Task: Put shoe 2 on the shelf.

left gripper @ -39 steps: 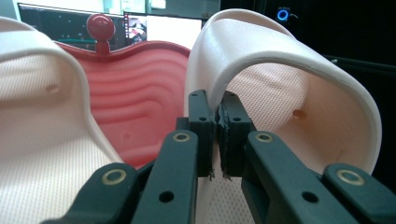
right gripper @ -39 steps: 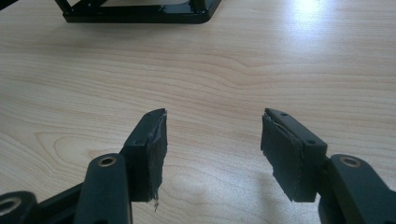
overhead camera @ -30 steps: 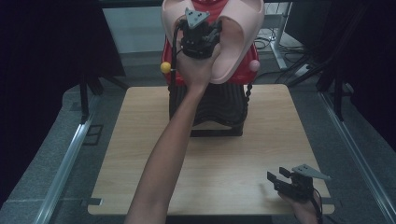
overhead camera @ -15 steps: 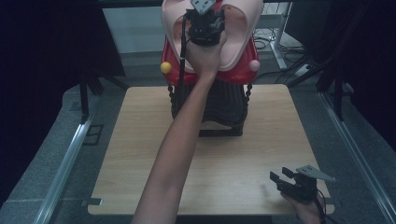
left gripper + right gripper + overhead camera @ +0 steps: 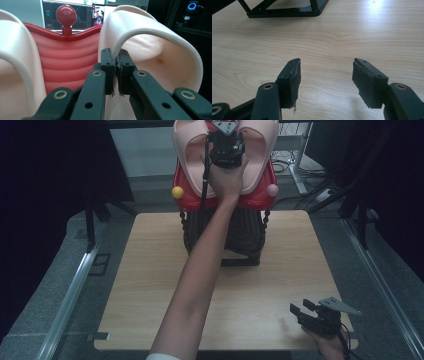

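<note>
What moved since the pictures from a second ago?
The left gripper, shut on the pale pink curved plastic piece, slid rightward across the red ribbed stand, carrying the piece along. The right gripper stayed open over the wooden table.

Two pale pink moulded plastic shell pieces [image 5: 187, 155] rise side by side at the far middle of the scene, one left and one right [image 5: 260, 155]. One red ribbed plastic body [image 5: 257, 195] sits behind and beneath them. Small round knobs on that red body number three: one yellow ball [image 5: 177, 192] at its left, one pink ball [image 5: 272, 190] at its right, and one red ball [image 5: 66, 15] on its top edge. One black metal stand [image 5: 240, 262] carries it all. One light wooden tabletop [image 5: 150, 285] lies below. Two black tongs are here: one far [image 5: 227, 142], one near right [image 5: 302, 309].
</note>
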`<state>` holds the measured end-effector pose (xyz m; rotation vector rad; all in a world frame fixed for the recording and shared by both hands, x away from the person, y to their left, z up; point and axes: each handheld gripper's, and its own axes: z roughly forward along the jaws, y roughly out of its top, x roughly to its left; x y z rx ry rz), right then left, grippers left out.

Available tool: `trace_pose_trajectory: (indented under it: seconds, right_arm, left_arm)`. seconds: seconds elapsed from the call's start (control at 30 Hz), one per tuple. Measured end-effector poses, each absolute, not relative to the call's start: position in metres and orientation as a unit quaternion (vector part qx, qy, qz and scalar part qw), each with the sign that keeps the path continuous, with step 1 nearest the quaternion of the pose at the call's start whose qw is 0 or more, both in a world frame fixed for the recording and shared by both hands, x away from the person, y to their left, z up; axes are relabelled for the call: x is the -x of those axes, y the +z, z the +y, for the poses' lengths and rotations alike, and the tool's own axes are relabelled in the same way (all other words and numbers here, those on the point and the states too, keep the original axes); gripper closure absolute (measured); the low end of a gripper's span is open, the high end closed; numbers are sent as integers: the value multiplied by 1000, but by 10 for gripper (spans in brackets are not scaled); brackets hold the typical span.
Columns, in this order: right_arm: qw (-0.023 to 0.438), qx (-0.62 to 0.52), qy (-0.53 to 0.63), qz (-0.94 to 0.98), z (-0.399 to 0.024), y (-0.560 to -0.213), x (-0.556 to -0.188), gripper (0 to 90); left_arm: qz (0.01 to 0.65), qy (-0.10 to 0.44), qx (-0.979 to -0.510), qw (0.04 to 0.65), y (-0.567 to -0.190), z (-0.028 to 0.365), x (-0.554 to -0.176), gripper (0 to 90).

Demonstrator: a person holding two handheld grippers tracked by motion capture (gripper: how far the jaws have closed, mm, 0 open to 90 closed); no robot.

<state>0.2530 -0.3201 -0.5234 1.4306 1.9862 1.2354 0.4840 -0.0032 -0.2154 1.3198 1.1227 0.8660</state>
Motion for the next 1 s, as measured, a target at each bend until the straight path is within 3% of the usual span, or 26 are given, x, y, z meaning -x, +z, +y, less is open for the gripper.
trace_pose_trajectory:
  seconds: [0.83, 1.0]
  right_arm:
    - [199, -505, 443, 713, -315, -522, -253, 399]
    - [201, -506, 444, 712, -314, -522, -253, 399]
  left_arm:
    - [490, 380, -561, 549, -227, -3, -481, 793]
    - [483, 365, -567, 558, -229, 1, -479, 717]
